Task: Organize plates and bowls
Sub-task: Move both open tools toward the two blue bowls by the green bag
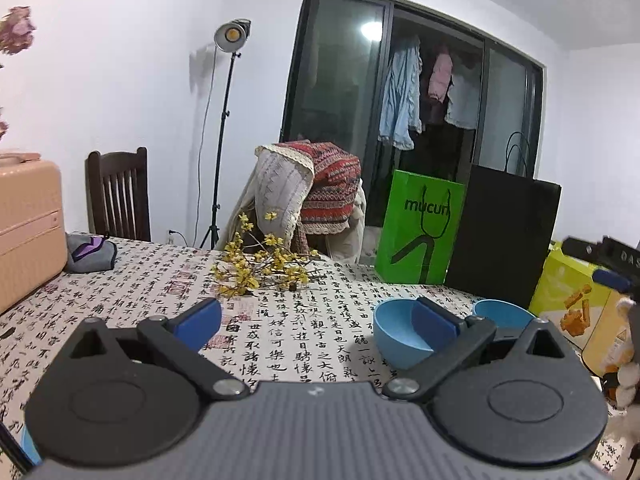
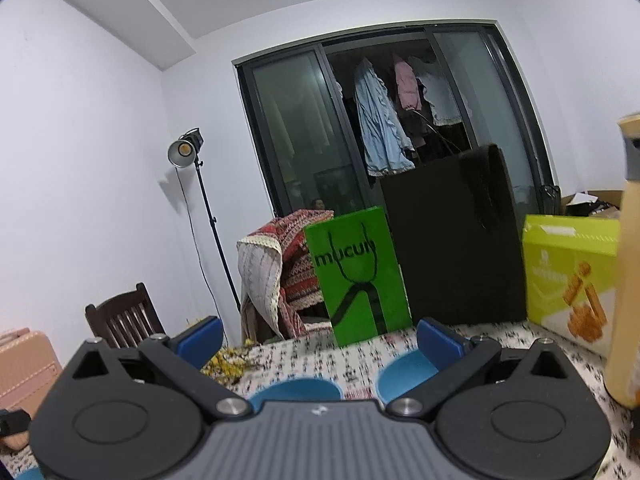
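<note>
In the left wrist view a blue bowl (image 1: 394,334) sits on the calligraphy tablecloth (image 1: 160,280) just behind the right fingertip. A second blue bowl (image 1: 502,312) lies farther right. My left gripper (image 1: 318,322) hovers open above the cloth, nothing between its blue pads. The right wrist view shows two blue bowls low in frame: one (image 2: 298,390) at centre, another (image 2: 404,372) under the right finger. My right gripper (image 2: 320,338) is open and empty above them. A blue rim (image 1: 28,446) peeks out at the lower left.
A green paper bag (image 1: 420,228), a black bag (image 1: 504,236) and a yellow-green snack box (image 1: 572,296) line the far right of the table. Yellow flower sprigs (image 1: 260,268) lie mid-table. A peach suitcase (image 1: 28,232) stands left. A tall orange bottle (image 2: 626,280) is close on the right.
</note>
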`<act>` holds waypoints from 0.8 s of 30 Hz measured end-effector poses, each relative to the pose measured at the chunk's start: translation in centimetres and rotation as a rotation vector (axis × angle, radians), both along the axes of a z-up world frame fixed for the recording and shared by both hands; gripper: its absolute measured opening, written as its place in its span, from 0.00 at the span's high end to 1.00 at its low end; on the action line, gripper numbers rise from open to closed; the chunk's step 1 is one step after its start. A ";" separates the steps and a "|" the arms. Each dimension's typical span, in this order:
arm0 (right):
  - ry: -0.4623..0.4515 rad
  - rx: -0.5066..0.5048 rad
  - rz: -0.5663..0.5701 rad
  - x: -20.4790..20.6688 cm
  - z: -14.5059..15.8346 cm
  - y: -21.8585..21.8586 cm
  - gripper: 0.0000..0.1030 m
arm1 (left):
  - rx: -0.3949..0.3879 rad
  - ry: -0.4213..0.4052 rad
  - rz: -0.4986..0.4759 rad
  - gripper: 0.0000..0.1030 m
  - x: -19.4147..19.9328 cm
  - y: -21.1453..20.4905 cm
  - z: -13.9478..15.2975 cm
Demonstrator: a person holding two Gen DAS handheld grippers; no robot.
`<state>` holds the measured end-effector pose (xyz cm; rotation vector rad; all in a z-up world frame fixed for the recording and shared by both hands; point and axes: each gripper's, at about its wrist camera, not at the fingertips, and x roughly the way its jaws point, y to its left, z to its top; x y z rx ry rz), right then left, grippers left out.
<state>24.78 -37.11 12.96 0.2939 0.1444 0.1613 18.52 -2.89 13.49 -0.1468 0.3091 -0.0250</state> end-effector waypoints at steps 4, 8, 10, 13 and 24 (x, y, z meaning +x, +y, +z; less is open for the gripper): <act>0.012 0.025 0.004 2.5 1.0 0.2 0.00 | 0.002 0.029 -0.001 0.00 2.1 -0.7 1.1; 0.041 0.091 0.023 4.7 0.3 0.1 0.00 | 0.006 0.050 -0.008 0.00 4.0 -1.5 1.9; 0.049 0.115 0.031 5.7 -0.5 0.0 0.00 | 0.003 0.063 -0.017 0.00 5.1 -1.9 2.1; 0.052 0.113 0.016 7.1 -1.6 -0.1 0.00 | 0.019 0.067 -0.023 0.00 6.5 -2.8 2.3; 0.109 0.182 -0.007 10.3 -5.2 -2.4 0.00 | -0.003 0.158 0.008 0.00 12.3 -5.0 0.1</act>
